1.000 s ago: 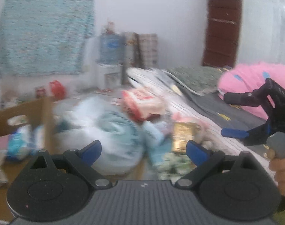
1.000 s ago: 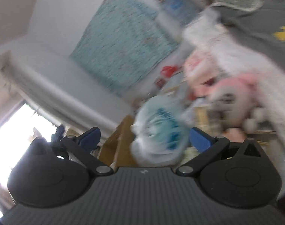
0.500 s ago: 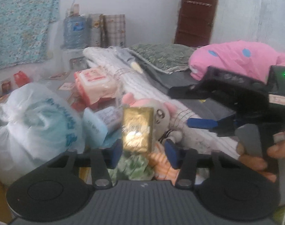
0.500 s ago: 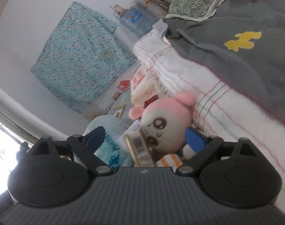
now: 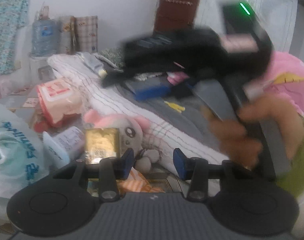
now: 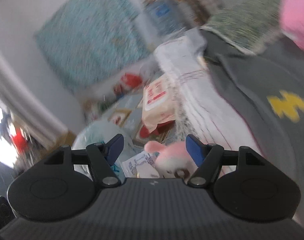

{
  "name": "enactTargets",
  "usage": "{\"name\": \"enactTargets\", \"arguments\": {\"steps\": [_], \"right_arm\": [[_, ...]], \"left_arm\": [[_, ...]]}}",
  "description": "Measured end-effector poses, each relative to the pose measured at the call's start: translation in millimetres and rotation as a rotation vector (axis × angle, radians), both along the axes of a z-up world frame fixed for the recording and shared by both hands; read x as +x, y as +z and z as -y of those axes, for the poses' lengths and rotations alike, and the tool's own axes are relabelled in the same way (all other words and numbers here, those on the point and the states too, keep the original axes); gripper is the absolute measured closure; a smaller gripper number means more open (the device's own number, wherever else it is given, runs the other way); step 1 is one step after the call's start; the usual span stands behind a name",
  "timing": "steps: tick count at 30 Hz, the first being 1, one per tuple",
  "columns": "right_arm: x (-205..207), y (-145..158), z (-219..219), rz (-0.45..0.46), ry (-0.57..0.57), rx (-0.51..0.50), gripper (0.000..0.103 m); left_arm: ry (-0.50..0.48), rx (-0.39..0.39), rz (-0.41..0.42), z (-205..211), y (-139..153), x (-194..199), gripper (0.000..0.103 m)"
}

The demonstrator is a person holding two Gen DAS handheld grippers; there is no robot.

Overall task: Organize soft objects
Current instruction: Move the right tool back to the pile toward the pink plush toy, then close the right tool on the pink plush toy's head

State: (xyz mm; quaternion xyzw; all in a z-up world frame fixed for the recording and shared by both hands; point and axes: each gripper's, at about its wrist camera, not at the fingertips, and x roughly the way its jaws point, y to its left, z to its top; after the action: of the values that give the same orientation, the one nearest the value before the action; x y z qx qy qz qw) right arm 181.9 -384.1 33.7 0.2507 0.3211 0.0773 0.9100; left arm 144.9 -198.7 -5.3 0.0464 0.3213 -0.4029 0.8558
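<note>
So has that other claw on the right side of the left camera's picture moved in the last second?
Yes. The right claw has swung up and leftward, from low beside the pink pillow to across the brown door; its jaws have been closing, nothing gripped.

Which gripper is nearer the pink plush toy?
Right. The right gripper hangs directly over the pink plush toy; the left gripper sits just short of it, beside its feet.

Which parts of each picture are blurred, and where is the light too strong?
Left wrist view: the right gripper and the hand are smeared by motion; the plush stays fairly sharp. Right wrist view: nearly everything is streaked, also the plush; the window at the left edge is blown out white.
</note>
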Motion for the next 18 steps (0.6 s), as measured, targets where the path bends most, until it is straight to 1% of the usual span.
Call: {"name": "enactTargets", "arguments": {"steps": [3,5,6,8,10,13,15,16,17,18], "right_arm": [[39.7,3.5,-24.2,-0.066,0.121,-0.176,0.037],[62.6,-1.7,-36.9,-0.108,0.197,-0.249,0.041],[71.9,-5.0,-42.3,-0.128,0.232,-0.277,0.041],[84.0,-9.5,-48.0,-0.154,0.283,-0.299,0.042],[92.5,-15.9,-52.2,-0.182,0.319,-0.327,0.045],[99.7,-28.0,-53.8,-0.217,0.327,-0.382,0.056],[102.3,-35.2,-50.2,-0.232,0.329,-0.382,0.063],[100.8,-37.1,-48.3,-0.222,0.326,-0.389,0.072],[98.6,-37.1,-46.8,-0.209,0.322,-0.397,0.078],[95.8,-36.4,-43.8,-0.196,0.316,-0.385,0.085]], "left_arm": [[0.013,0.033,-0.046,4.1,-12.3,9.4,0.058],[0.034,0.044,-0.065,3.3,-18.6,16.2,0.058],[0.041,0.041,-0.077,2.0,-20.9,19.2,0.058],[0.058,0.033,-0.090,-1.2,-23.6,23.1,0.059],[0.062,0.032,-0.082,-2.6,-23.2,21.7,0.059],[0.059,0.041,-0.076,-3.2,-21.7,21.0,0.058],[0.061,0.045,-0.074,-2.0,-21.7,20.5,0.058],[0.061,0.048,-0.072,-1.3,-21.8,21.0,0.058],[0.060,0.052,-0.071,-0.7,-22.2,20.2,0.058],[0.059,0.054,-0.069,-0.7,-21.6,19.4,0.057]]}}
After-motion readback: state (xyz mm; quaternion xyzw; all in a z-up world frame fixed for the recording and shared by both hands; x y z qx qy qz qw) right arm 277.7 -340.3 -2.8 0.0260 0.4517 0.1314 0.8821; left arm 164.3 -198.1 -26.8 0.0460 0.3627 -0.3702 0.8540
